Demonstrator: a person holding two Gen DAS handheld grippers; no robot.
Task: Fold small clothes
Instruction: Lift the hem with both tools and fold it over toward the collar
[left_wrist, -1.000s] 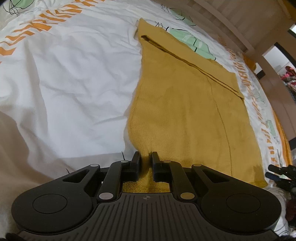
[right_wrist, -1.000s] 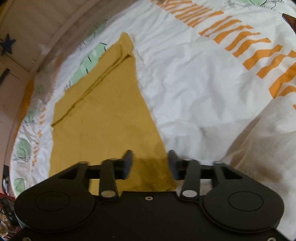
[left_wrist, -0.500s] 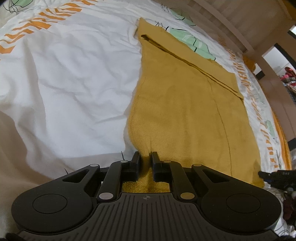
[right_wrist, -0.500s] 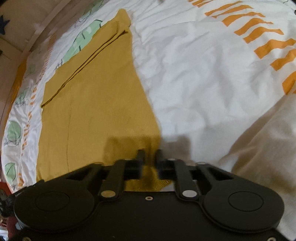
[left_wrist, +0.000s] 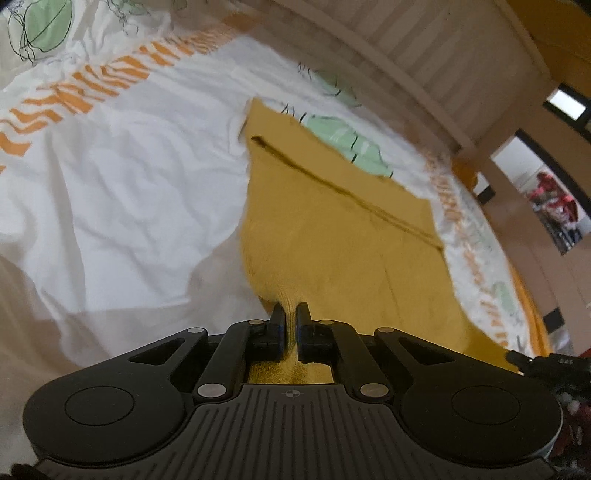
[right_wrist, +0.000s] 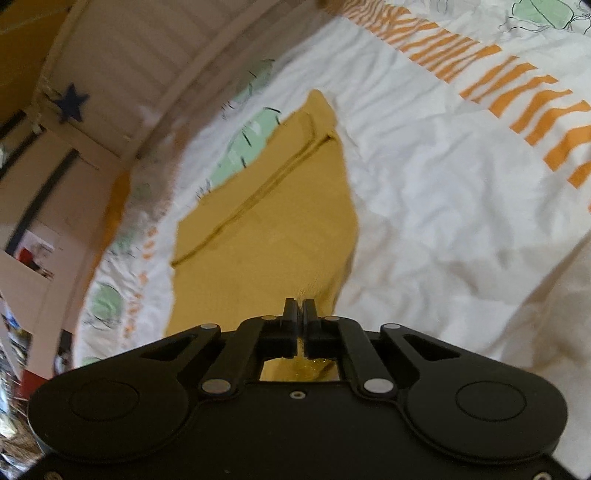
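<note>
The near edge of the mustard-yellow garment (left_wrist: 332, 236), spread on the white patterned bedsheet (left_wrist: 122, 192), is pinched by the closed left gripper (left_wrist: 290, 314) and the closed right gripper (right_wrist: 299, 308).

Mustard-yellow knit garment (left_wrist: 332, 236), plain, with a darker seam line across its far end. Under it, white bedsheet (left_wrist: 122, 192) printed with orange zigzag bands and pale green leaf-like shapes outlined in black, possibly plants, too blurred to tell. Black left gripper (left_wrist: 290, 314) and black right gripper (right_wrist: 299, 308). Beyond the bed, pale beige slatted frame (right_wrist: 147, 62) bearing a dark blue star (right_wrist: 72, 103).
</note>
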